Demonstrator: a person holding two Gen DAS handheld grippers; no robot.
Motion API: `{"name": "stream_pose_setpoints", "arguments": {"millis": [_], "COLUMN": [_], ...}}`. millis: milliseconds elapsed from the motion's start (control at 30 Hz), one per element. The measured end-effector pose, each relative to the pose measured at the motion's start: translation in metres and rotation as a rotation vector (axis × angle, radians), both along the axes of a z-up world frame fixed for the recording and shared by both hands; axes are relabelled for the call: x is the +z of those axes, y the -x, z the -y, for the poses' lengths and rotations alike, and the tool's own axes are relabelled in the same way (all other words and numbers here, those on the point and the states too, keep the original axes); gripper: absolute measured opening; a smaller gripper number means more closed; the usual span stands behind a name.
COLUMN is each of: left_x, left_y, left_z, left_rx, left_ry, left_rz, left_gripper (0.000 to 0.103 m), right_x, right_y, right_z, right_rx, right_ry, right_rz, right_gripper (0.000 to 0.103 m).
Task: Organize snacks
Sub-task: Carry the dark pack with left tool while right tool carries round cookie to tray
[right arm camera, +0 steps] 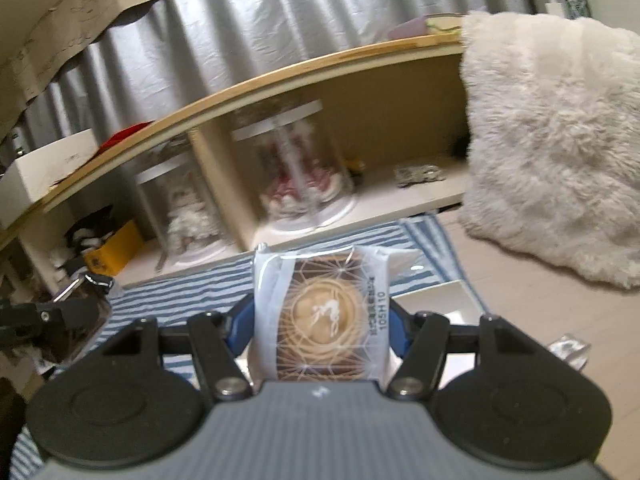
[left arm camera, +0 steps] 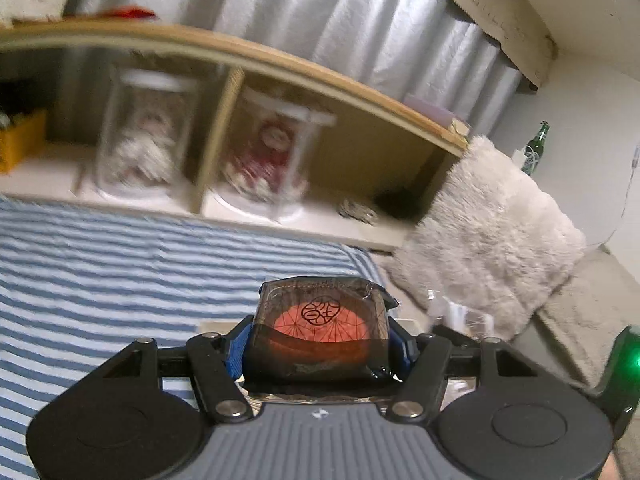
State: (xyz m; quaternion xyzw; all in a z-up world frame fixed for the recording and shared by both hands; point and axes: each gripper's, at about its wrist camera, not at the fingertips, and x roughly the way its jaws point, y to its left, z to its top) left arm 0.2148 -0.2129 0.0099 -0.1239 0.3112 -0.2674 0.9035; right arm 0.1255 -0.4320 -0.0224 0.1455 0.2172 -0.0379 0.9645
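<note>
My left gripper [left arm camera: 318, 344] is shut on a dark-wrapped snack with an orange disc [left arm camera: 320, 332], held above the blue-striped cloth [left arm camera: 120, 272]. My right gripper [right arm camera: 322, 320] is shut on a white-wrapped snack with a tan round pastry [right arm camera: 326, 312]. Ahead of both stands a low wooden shelf [left arm camera: 248, 60] with two clear jars: one holding pale wrapped snacks [left arm camera: 144, 140] [right arm camera: 184, 204], one holding red-and-white ones [left arm camera: 272, 152] [right arm camera: 300, 168]. Both jars are blurred. The other gripper's black frame shows at the left edge of the right wrist view.
A fluffy white cushion [left arm camera: 492, 232] [right arm camera: 560, 140] leans against the shelf's right end. A green bottle [left arm camera: 536, 148] stands behind it. A yellow box [right arm camera: 116, 248] sits in the left shelf bay. A white tray [right arm camera: 444, 300] and a small clear wrapper [right arm camera: 568, 348] lie on the floor.
</note>
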Motion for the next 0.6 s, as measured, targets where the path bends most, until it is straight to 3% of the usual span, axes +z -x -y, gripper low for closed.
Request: {"name": "stream_pose_setpoints", "arguments": {"millis": [233,433,600], "left_x": [-0.022,-0.041,-0.063], "left_y": [-0.026,-0.050,-0.071], "left_z": [0.049,0.079,0.094], "left_rx": [-0.052,-0.073,-0.080], "left_ry": [0.047,0.041,0.100], "left_rz": [-0.078,-0.102,-0.141], "left_gripper": [0.066,0.066,0.066], "right_x": [-0.031,-0.056,-0.069], "right_y": [-0.022,-0.043,-0.061], "right_z": [0.035,0.045,0.049], "right_rx": [-0.084,-0.085,-0.088], "right_ry": [-0.032,-0.028,-0.010], "right_rz": [-0.044,-0.088,-0.121], "right_gripper": [0.069,0.069,0.069]}}
